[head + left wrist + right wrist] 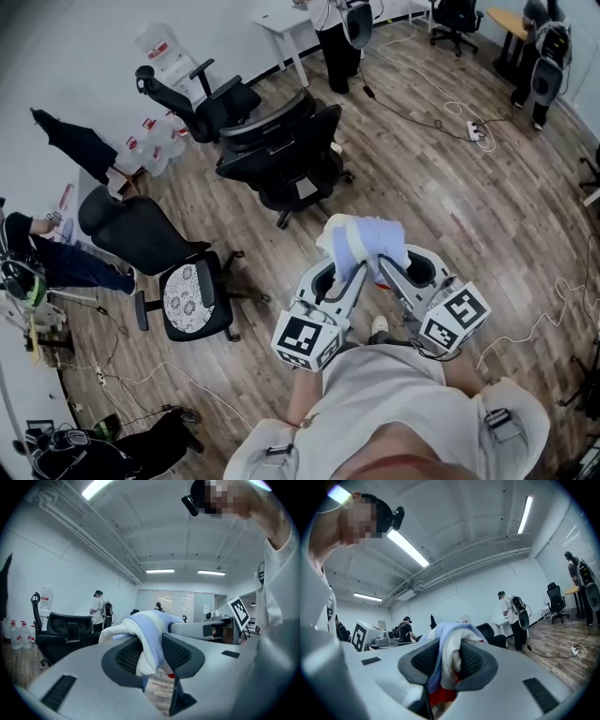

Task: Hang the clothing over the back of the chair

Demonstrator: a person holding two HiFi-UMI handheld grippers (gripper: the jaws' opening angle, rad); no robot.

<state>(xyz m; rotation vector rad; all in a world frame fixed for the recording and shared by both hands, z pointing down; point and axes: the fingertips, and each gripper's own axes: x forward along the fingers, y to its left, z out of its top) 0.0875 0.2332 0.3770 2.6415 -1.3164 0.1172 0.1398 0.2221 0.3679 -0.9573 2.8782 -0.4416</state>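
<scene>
With the left gripper [345, 274] and right gripper [386, 265] each pinching the bunched white-and-pale-blue cloth garment [364, 239] in the air short of the black mesh office chair [286, 155], I would spread it wide above that chair's backrest before lowering it evenly.

White and pale blue clothing [364, 242] with a red patch, black chairs [281, 159], one seat [187, 292] patterned white, brown plank floor [450, 197], black-and-white marker cubes [307, 339].

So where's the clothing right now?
The bunched white and pale blue garment is at the head view's centre, clamped by the left claw and right claw, short of the black mesh office chair.
</scene>
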